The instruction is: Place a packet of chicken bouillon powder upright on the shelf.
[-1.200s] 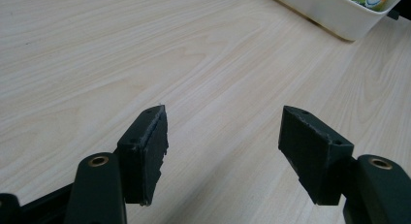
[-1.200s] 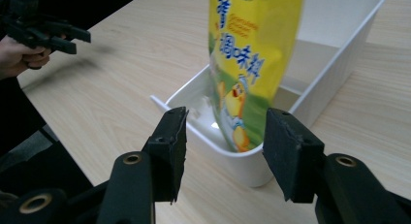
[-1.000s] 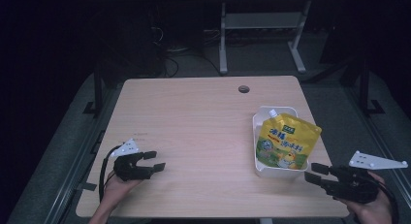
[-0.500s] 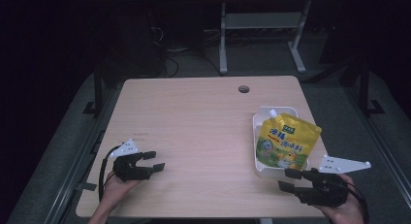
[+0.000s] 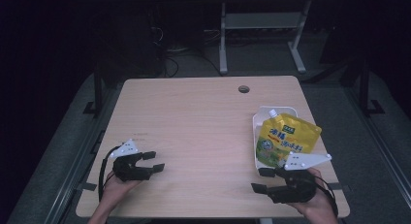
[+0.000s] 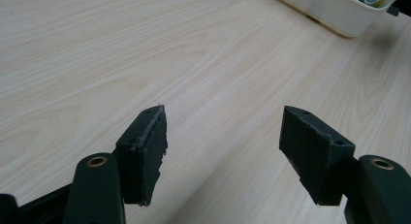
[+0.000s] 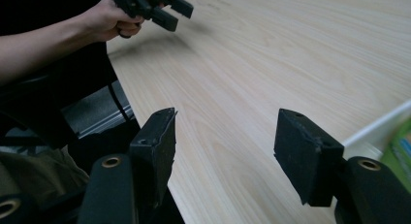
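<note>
A yellow and green spouted pouch (image 5: 286,139) lies in a white tray (image 5: 255,136) at the table's right side. My left gripper (image 5: 155,161) rests open at the front left, nothing between its jaws; its own view has it (image 6: 223,146) over bare wood with the white tray (image 6: 334,10) far off. My right gripper (image 5: 261,180) stands open just in front of the tray, pointing left. In the right gripper view it (image 7: 225,151) hangs over the table's front edge, the tray's rim (image 7: 373,132) at the right, the left gripper (image 7: 160,8) far off in a hand.
The wooden table (image 5: 203,122) has a round cable hole (image 5: 244,89) near its far edge. A metal frame (image 5: 261,35) and cables stand on the dark floor behind. The table's front edge (image 7: 135,103) drops to a dark floor.
My right gripper has moved left and forward, from beside the tray's right to the table's front edge in front of it. The left gripper has stayed still.
</note>
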`<state>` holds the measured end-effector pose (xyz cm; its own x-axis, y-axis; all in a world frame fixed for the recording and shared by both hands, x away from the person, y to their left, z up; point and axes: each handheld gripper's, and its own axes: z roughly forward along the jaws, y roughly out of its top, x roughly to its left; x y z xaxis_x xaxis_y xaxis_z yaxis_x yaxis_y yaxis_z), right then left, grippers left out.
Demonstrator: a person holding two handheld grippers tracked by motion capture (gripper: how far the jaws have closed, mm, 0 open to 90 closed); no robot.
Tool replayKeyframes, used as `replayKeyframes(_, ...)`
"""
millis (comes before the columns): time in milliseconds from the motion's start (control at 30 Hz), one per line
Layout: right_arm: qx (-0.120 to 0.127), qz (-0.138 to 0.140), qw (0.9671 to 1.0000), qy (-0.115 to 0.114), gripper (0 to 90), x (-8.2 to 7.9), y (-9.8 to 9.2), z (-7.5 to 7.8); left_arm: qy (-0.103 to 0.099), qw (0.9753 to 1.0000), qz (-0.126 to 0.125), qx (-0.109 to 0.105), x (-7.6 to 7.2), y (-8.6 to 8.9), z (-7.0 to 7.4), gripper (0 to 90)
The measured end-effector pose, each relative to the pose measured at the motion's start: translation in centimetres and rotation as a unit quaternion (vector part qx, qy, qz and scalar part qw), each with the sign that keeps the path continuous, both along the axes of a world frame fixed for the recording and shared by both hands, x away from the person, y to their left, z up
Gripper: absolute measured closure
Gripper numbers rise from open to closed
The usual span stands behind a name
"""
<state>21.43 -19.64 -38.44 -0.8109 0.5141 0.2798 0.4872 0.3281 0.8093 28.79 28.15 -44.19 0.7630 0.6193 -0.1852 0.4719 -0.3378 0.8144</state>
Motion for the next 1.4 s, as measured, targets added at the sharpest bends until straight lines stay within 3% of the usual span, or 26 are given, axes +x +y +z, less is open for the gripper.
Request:
replayKeyframes(933,-0.032,0.06,0.9977,-0.009,38.6,4.0,8.4,0.0,0.0,1.0,-0.001,-0.006,-0.1,0.2,0.1,30.8)
replayKeyframes(1400,-0.053,0.073,0.9959,-0.002,37.0,5.7,11.7,-1.3,0.003,1.0,-0.002,-0.004,-0.1,0.2,0.1,27.5)
